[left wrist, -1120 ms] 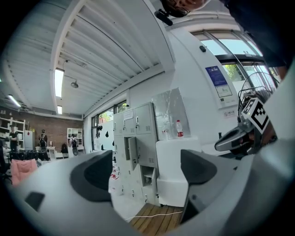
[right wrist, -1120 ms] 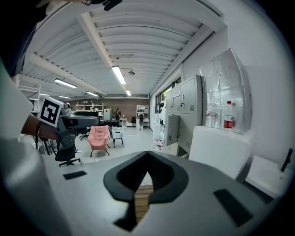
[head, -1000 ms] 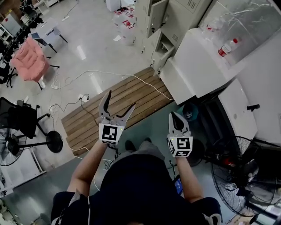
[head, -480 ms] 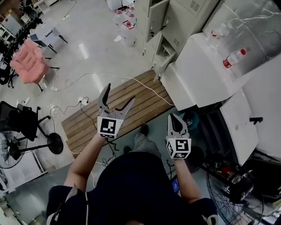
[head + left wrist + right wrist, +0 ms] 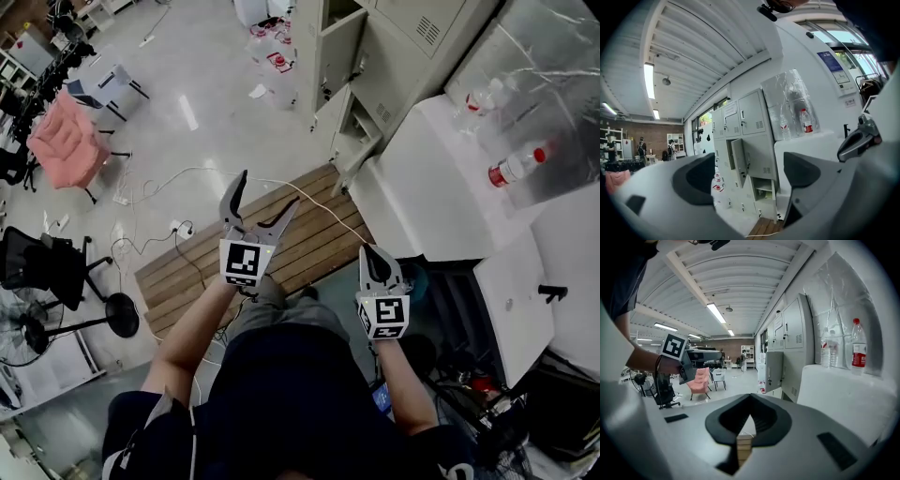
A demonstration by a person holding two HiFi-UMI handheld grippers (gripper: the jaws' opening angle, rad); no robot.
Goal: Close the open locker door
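Step in hand: approach. The open locker door (image 5: 337, 52) stands swung out from the grey locker bank (image 5: 412, 28) at the top of the head view, well apart from both grippers; no contact made yet. L unit: the left gripper (image 5: 270, 187) is held out in front w/ jaws spread wide, nothing between them; its own view frames the door in the gap. R unit: the right gripper (image 5: 372, 253) is held lower and nearer the body, jaws pressed together, nothing pinched. Next move, as judged: step fwd over the wooden slatted platform (image 5: 272, 239), set one gripper against the door's outer face near its free edge, then push toward the frame until flush. A lower compartment (image 5: 361, 117) below the door also looks open, so pick the target panel w/ care. Trip hazard: a white cable (image 5: 309, 187) crosses the platform. Surface: pale, glossy concrete floor (image 5: 206, 84). Room: open workshop w/ a pink chair (image 5: 61, 141) at left, a black office chair (image 5: 37, 262) below it, and a white cabinet (image 5: 422, 206) at right carrying a red-labelled water bottle (image 5: 514, 169).
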